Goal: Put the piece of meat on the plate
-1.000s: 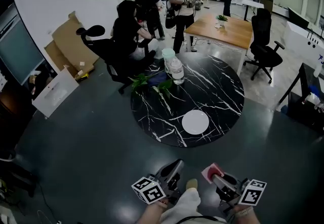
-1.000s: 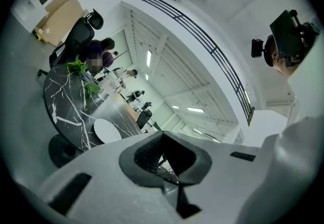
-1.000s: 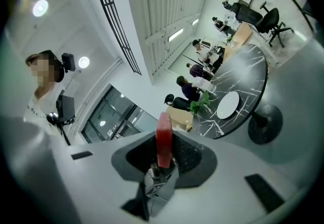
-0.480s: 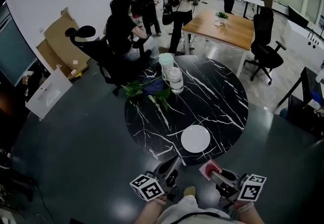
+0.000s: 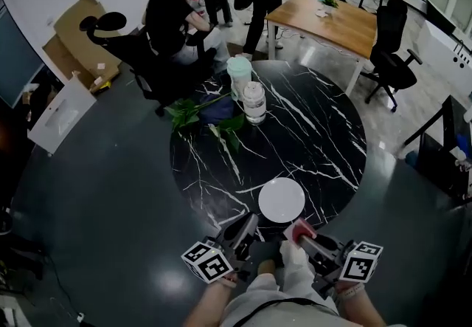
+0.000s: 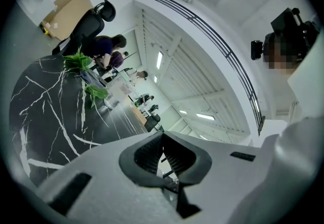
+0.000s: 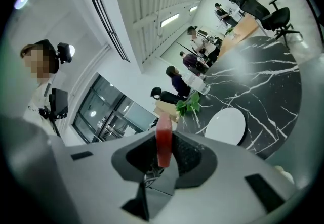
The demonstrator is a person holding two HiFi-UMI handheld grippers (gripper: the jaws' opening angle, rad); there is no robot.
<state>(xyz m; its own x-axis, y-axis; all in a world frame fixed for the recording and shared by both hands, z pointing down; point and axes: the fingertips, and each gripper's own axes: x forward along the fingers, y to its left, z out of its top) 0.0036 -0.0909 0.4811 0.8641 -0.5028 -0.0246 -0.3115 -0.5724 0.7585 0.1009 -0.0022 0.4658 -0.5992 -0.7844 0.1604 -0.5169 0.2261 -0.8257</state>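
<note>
A white plate lies near the front edge of the round black marble table. My right gripper is shut on a red piece of meat, held at the table's edge just in front of the plate and slightly to its right. In the right gripper view the meat stands upright between the pads, with the plate ahead and to the right. My left gripper sits left of the meat at the table edge. Its jaws are shut with nothing in them.
At the table's far side stand a clear jar, a mint-lidded container and green leaves. A person sits on an office chair behind it. A wooden desk and a black chair stand beyond.
Both grippers have come forward to the table's edge, so the plate now lies just ahead of them. The meat has stayed in the right gripper.
</note>
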